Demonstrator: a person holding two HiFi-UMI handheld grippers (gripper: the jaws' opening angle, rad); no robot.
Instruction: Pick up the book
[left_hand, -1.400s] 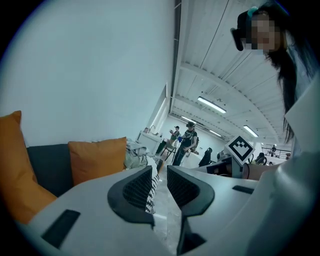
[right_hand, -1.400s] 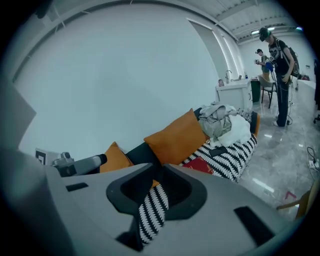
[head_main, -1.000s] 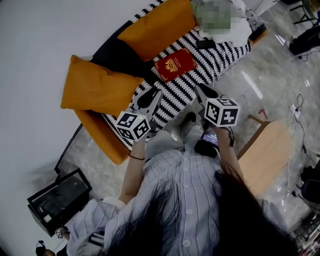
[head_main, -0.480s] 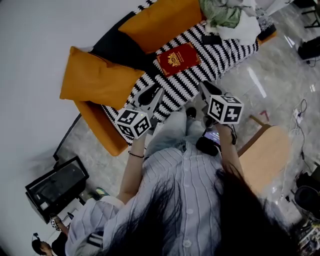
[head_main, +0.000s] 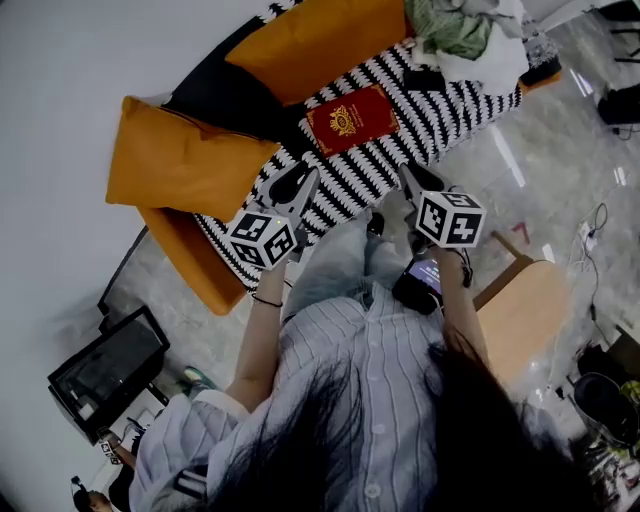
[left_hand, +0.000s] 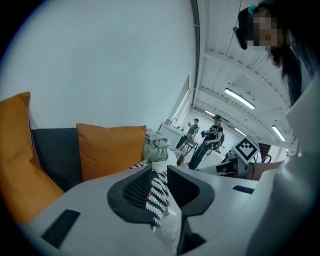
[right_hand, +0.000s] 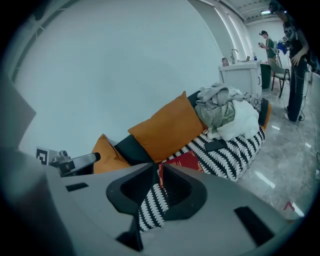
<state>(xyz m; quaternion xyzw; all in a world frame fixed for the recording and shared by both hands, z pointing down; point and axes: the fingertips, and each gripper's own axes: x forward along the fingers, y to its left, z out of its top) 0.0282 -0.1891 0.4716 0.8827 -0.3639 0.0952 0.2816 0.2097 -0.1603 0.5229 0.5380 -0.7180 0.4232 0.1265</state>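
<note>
A red book (head_main: 350, 118) with a gold emblem lies flat on the black-and-white zigzag blanket (head_main: 450, 105) covering the sofa seat. In the right gripper view the book (right_hand: 184, 161) shows just beyond the jaw tips. My left gripper (head_main: 303, 182) hovers over the blanket's front edge, below and left of the book, shut and empty. My right gripper (head_main: 412, 177) hangs below and right of the book, also shut on nothing. Neither touches the book. In the left gripper view the left gripper (left_hand: 159, 170) shows only blanket past its tips; the book is hidden there.
Two orange cushions (head_main: 185, 160) (head_main: 315, 40) lean on the sofa back. A pile of clothes (head_main: 465, 30) and a small black device (head_main: 425, 78) sit at the sofa's right end. A wooden chair (head_main: 530, 305) stands at my right, and a dark monitor (head_main: 105, 370) lies on the floor at left.
Both grippers have moved forward and lower toward the sofa's front edge. Their jaws stayed shut. The book has not moved.
</note>
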